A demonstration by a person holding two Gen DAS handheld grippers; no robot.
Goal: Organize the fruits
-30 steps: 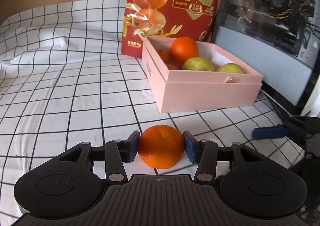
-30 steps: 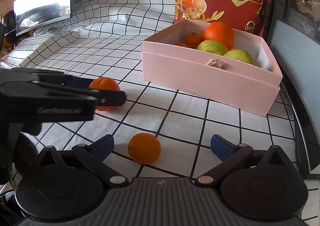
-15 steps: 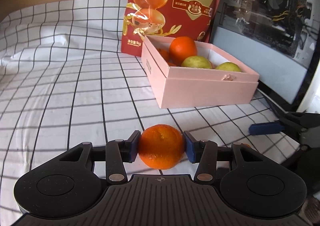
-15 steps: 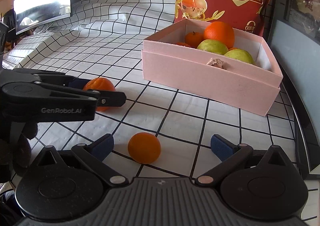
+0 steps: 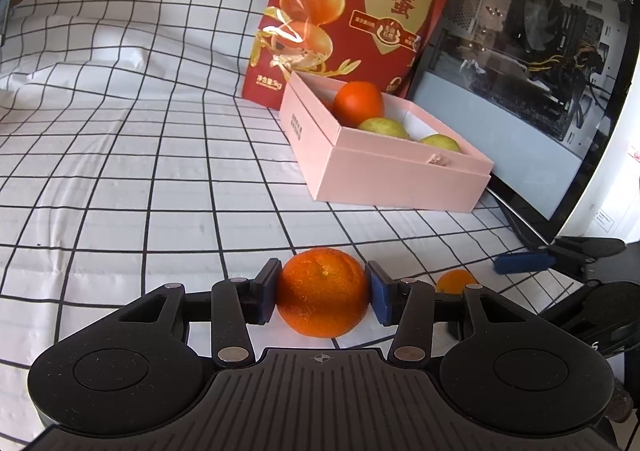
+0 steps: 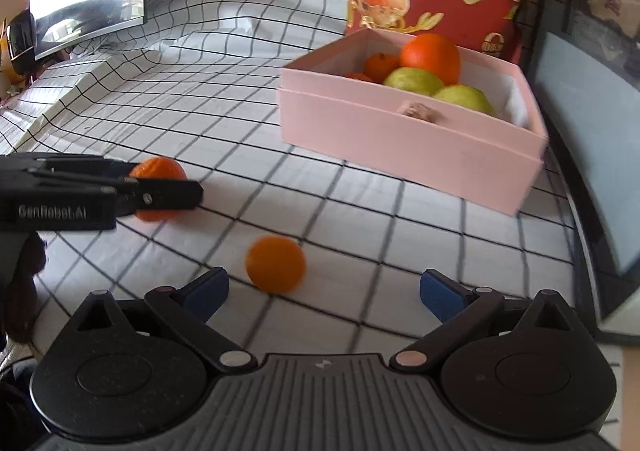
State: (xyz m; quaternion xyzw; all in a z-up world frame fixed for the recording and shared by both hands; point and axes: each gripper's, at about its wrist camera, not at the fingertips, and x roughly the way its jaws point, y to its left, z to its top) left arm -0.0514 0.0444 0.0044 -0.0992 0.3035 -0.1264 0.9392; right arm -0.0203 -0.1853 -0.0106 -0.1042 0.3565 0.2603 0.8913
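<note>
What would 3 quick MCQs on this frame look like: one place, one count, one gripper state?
1. Where is the loose small orange?
A. in the pink box
B. on the checked cloth before the right gripper
C. on the red bag

2. How many green fruits show in the pink box?
A. two
B. none
C. five

3. What is the left gripper doing?
A. open, empty
B. shut on a green fruit
C. shut on the large orange

Key: 1 B, it lies on the cloth ahead of the open right gripper; 2 A, two show; 3 C, both pads press it.

A table (image 5: 120, 179) is covered by a white cloth (image 6: 224, 99) with a black grid. On it are seen a pink box (image 6: 408, 147), a red bag (image 5: 352, 11) standing behind the box, and a small orange (image 6: 275, 264).
</note>
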